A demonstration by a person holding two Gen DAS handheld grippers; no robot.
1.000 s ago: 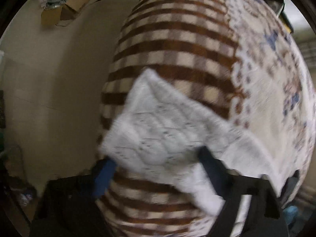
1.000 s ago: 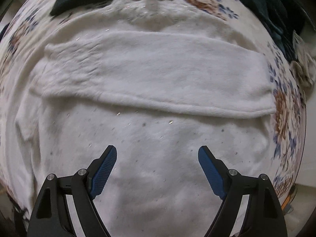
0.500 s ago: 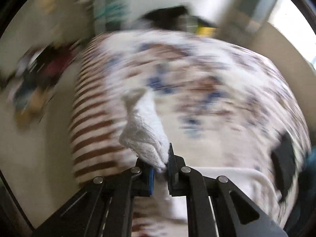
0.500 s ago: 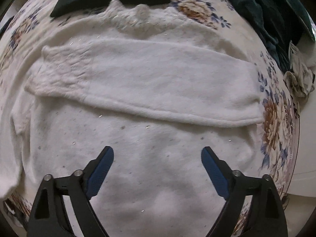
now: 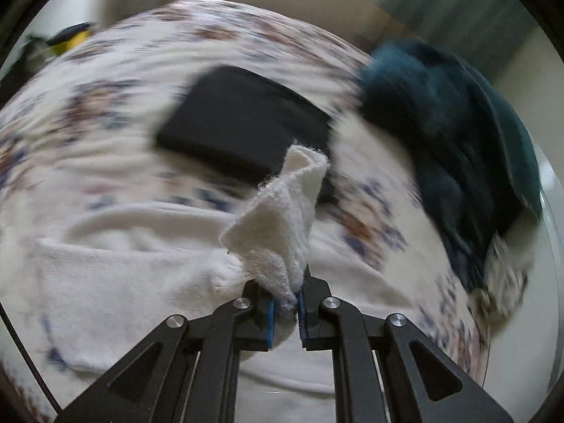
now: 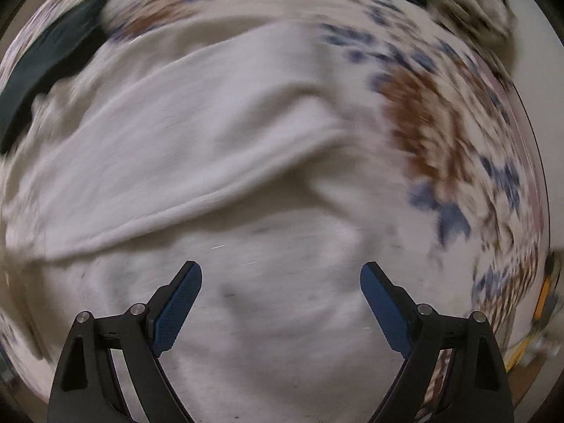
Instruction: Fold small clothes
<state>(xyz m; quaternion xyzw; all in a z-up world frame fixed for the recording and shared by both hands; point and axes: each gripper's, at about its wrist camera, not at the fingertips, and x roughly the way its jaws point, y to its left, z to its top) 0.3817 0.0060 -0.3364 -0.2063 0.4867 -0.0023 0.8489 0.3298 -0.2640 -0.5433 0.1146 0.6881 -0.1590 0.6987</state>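
**White sweater half-folded on the flowered bed; left gripper carrying a cuff, right gripper hanging empty**

The flowered bedspread carries the white sweater, spread flat with one sleeve already laid across its body. Beyond it lie a folded black garment and a heap of dark teal clothes. The left gripper has its fingers pressed together, pinching the sweater's other cuff up off the bed; the right gripper hangs over the sweater's body with fingers spread wide and nothing between them.

Likely risks: only a small bite of cloth is held, so a fast swing could pull the cuff free, or drag the sweater and disturb the laid sleeve.

Only the left view shows the held cuff and the teal heap in full; only the right shows the laid sleeve clearly.
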